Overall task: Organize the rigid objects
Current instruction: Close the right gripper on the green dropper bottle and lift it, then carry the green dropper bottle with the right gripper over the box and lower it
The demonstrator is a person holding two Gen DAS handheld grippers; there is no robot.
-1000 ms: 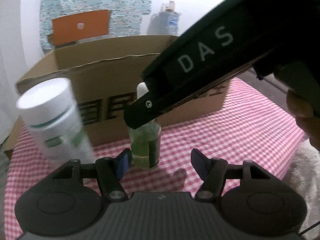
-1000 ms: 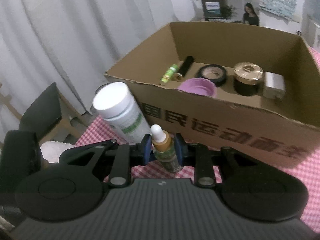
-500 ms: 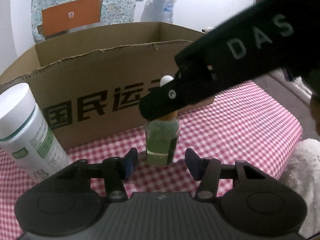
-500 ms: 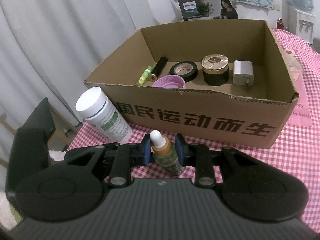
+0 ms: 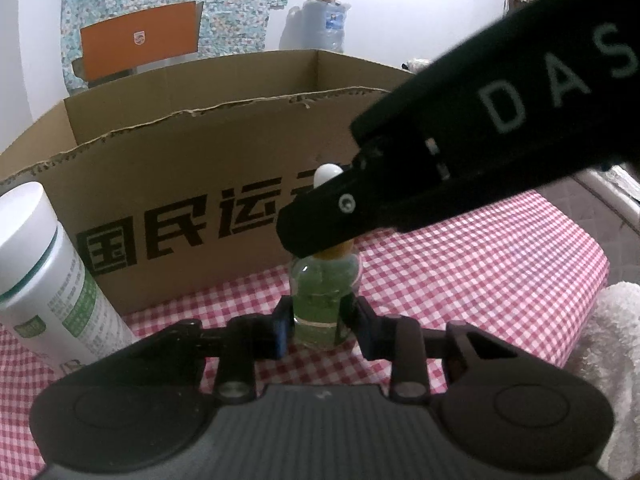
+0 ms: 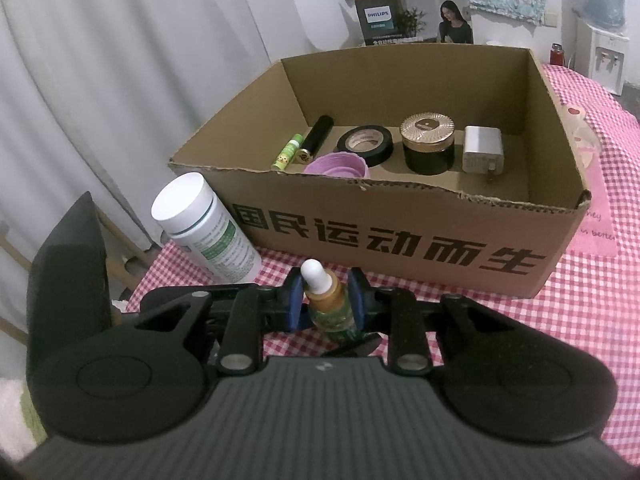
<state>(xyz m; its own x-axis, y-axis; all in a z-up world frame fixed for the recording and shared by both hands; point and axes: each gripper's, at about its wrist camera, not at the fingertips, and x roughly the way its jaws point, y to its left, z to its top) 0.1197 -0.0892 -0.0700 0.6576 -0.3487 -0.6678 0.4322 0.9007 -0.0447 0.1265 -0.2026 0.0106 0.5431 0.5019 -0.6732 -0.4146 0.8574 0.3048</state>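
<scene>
The open brown cardboard box (image 6: pixel 400 240) is already holding six small items, while the white cylindrical bottle (image 6: pixel 208 232) at its 8 o'clock is waiting outside, and the small green glass dropper bottle (image 6: pixel 330 300), standing on the checked cloth at the box's 6 o'clock, is being pinched at the neck by the right gripper (image 6: pixel 326 302) and narrowly at the base by the left gripper (image 5: pixel 320 326).

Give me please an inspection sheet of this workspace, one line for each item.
Surface: red-white checked tablecloth.
Job's things: dropper bottle upright before the cardboard box; white bottle stands left of it.
In the box: purple dish, tape roll, gold-lidded jar, charger, black tube, green tube.
Clutter: nothing seen.
Grippers: right gripper shut on the bottle's neck; left gripper closed around its body.
Cables: nothing seen.
Surroundings: white curtain, water dispenser.
</scene>
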